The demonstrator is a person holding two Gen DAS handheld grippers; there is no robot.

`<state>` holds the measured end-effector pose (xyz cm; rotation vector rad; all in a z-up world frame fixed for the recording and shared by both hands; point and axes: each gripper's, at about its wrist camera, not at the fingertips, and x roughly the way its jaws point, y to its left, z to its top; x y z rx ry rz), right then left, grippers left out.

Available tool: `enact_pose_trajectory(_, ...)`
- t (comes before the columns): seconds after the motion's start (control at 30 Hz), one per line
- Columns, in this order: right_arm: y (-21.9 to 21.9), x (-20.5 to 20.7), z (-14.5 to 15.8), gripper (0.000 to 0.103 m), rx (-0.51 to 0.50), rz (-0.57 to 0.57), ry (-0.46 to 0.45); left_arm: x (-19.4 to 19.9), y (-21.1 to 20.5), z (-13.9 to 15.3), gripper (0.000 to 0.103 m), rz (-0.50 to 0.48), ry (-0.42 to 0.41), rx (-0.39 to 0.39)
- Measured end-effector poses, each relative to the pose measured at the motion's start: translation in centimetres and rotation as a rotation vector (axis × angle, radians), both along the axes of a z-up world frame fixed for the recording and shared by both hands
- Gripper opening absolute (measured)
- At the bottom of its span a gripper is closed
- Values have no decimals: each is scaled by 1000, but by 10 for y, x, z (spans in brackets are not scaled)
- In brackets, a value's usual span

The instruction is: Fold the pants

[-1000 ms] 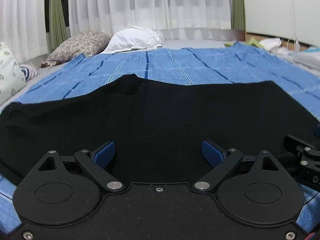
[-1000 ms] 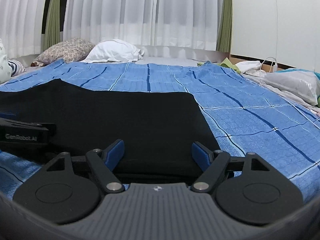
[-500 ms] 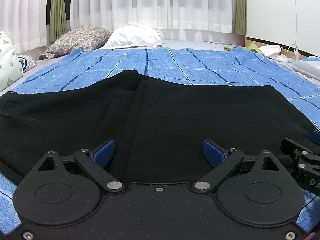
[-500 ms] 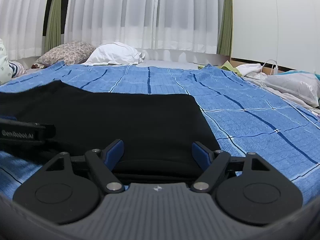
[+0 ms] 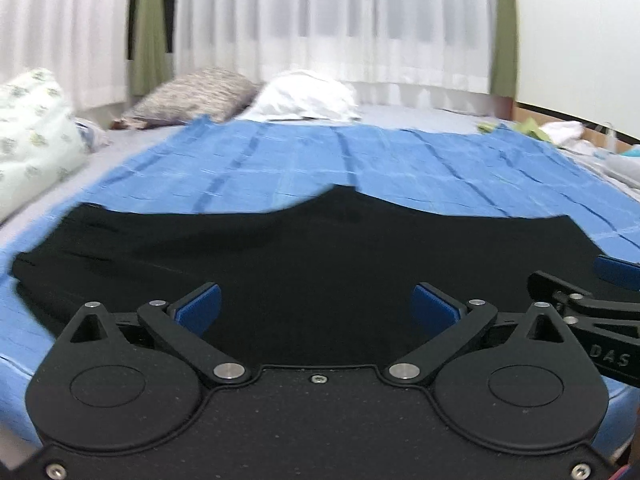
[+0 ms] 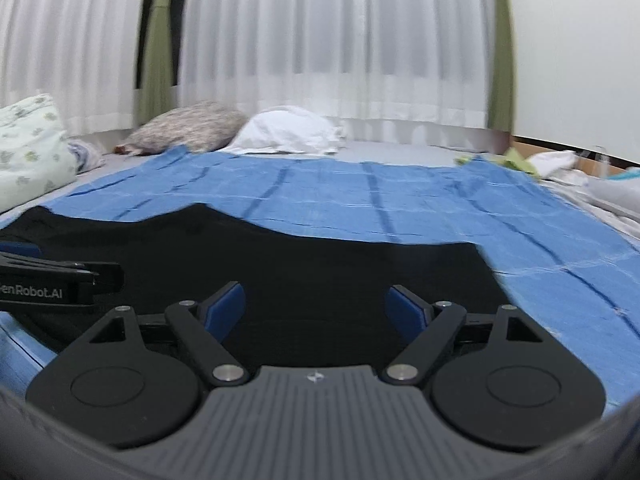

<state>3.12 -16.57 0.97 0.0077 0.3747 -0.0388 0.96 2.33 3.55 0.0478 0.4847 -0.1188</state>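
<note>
Black, matte cloth: the pants [image 5: 320, 264] lie flat across the near part of the bed [image 5: 420, 118], on a blue sheet [image 5: 280, 168] checked with darker blue lines. Their far edge rises to a soft peak near the middle; the right end is cut straight. Both views are blurred. The left gripper [image 5: 317, 304] has its 2 blue-padded fingers [image 5: 199, 307] wide apart, having just been opening, with only flat cloth showing between them. The right gripper [image 6: 315, 307] likewise stands with fingers apart over the pants' right end. Soft pillows [image 5: 304, 94] sit at the bed's far edge below sheer white curtains [image 5: 320, 20].
</note>
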Motion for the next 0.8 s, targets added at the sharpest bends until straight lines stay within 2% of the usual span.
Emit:
enact_pose_trajectory(0.17,44,21,-5,89,-28,83,52,2,50,7,103,114,1,-32)
enact_pose_trajectory(0.3,70,33,-20,89,-61,130,150,6,91,6,103,218,-3,-30)
enact_pose_trajectory(0.4,76,29,-25,89,-76,112,124,12,120,3,103,293,17,-55)
enact_pose_trajectory(0.53,76,29,-27,89,-70,113,126,20,162,-1,103,392,58,-157)
enact_pose_trajectory(0.73,78,28,-28,89,-88,116,117,22,213,-8,103,538,58,-286)
enact_pose_trajectory(0.8,78,26,-29,89,-96,116,111,28,230,-13,102,572,101,-354)
